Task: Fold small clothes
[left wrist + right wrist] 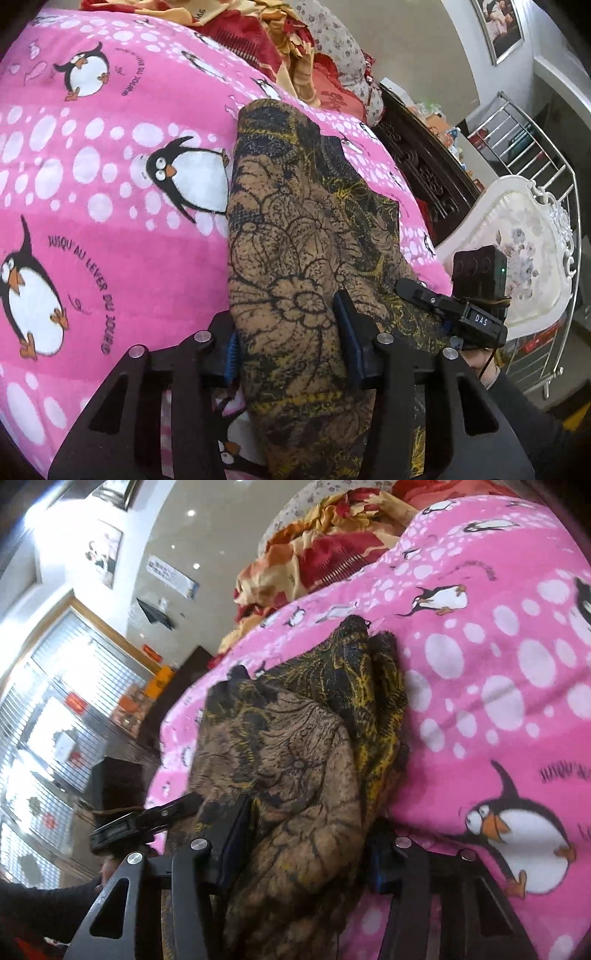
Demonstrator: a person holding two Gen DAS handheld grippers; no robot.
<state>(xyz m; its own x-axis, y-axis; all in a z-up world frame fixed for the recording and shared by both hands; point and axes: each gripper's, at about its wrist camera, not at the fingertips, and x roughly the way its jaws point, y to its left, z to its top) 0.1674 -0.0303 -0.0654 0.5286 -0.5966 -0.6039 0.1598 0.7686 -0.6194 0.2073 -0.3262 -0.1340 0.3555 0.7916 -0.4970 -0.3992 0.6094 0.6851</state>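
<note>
1. Garment [295,229], brown floral, lies bunched on pink penguin blanket [92,229]; red-yellow bedding [295,44] beyond it.
2. Left claw [291,332] partly closed, pinching garment's near fold.
3. Right claw [306,834] half open, gripping garment's near end.

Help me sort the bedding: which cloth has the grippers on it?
The brown floral garment, lying on the pink penguin blanket. Left gripper and right gripper both clamp it; the red-orange quilt lies untouched.

Left wrist view close above the brown patterned cloth [295,240], facing down along it, right wrist view equally near, both sharing the pink penguin blanket [498,664]
</note>
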